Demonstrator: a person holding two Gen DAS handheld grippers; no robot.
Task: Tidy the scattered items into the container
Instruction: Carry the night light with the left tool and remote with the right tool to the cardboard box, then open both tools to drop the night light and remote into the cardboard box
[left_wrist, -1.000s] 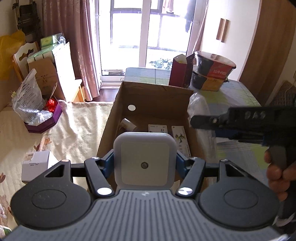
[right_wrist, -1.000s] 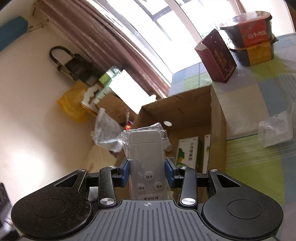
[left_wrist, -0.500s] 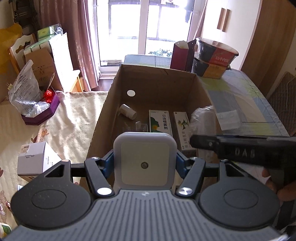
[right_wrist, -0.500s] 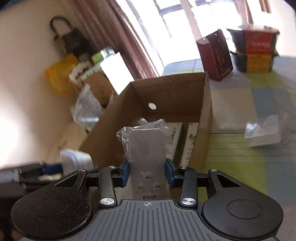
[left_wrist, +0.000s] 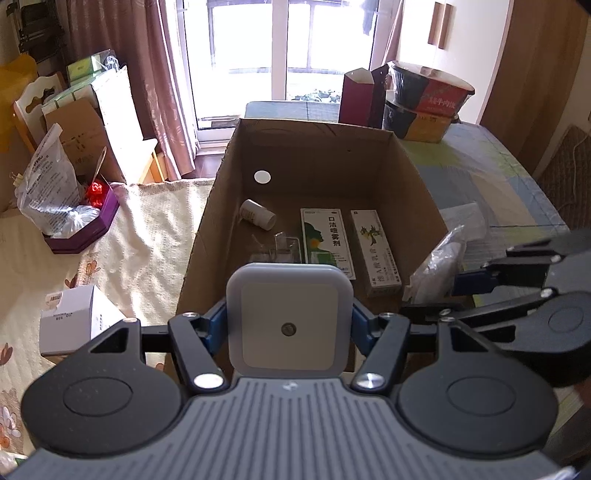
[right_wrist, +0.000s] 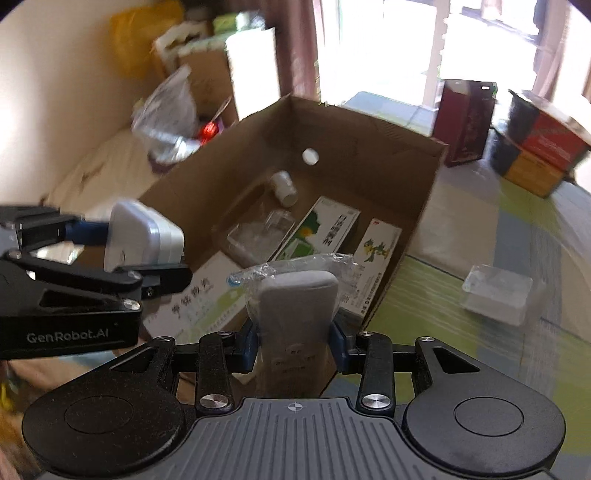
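Note:
An open cardboard box (left_wrist: 421, 177) (right_wrist: 424, 206) stands on the table with medicine cartons (left_wrist: 325, 240), a small white bottle (left_wrist: 257, 215) and clear plastic pieces inside. My left gripper (left_wrist: 289, 326) is shut on a square white plug-in night light (left_wrist: 289, 314) above the box's near edge; the same light (right_wrist: 140, 236) shows in the right wrist view. My right gripper (right_wrist: 295, 343) is shut on a white remote in a plastic bag (right_wrist: 297, 314), at the box's near right corner. That bag (left_wrist: 439, 258) also appears in the left wrist view.
A clear plastic case (right_wrist: 496, 293) lies on the checked tablecloth right of the box. A dark red carton (left_wrist: 356, 98) and stacked noodle bowls (left_wrist: 424, 101) stand behind it. Left of the table, a white box (left_wrist: 74, 317) and a purple tray (left_wrist: 85, 229) rest on a cream cover.
Both grippers have moved forward over the box, each still holding its item. The right one swung left and tipped down toward the box opening, closer to the left gripper.

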